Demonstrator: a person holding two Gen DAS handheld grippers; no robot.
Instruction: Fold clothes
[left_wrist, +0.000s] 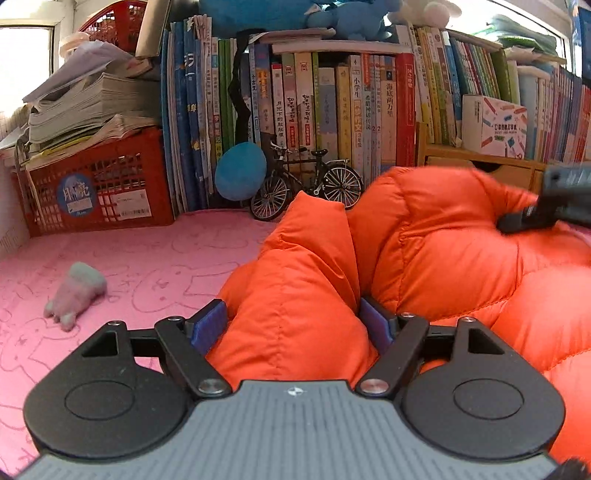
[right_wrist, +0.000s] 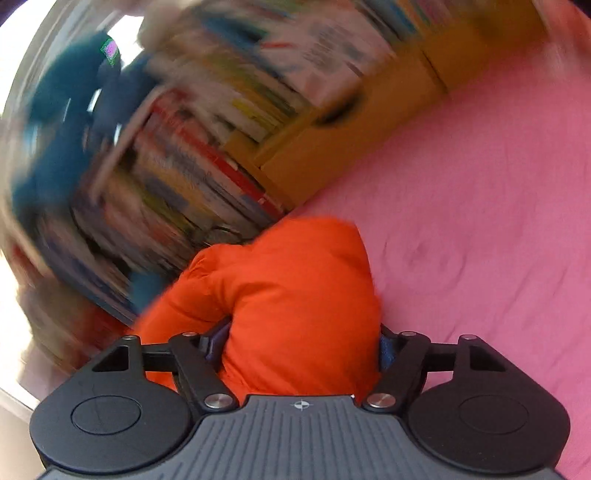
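An orange puffer jacket (left_wrist: 443, 258) lies bunched on the pink bed sheet (left_wrist: 129, 266). My left gripper (left_wrist: 295, 325) is shut on a thick fold of the jacket, its blue pads (left_wrist: 208, 326) pressed against both sides. My right gripper (right_wrist: 303, 343) is shut on another puffy part of the jacket (right_wrist: 295, 288) and holds it above the sheet (right_wrist: 480, 221). The right gripper also shows as a dark body in the left wrist view (left_wrist: 546, 203), at the jacket's far right. The right wrist view is blurred by motion.
A small pink and grey plush toy (left_wrist: 75, 295) lies on the sheet at left. A red crate (left_wrist: 99, 192) with stacked papers, a row of books (left_wrist: 332, 110), a model bicycle (left_wrist: 306, 184) and a wooden drawer box (left_wrist: 480, 166) line the back edge.
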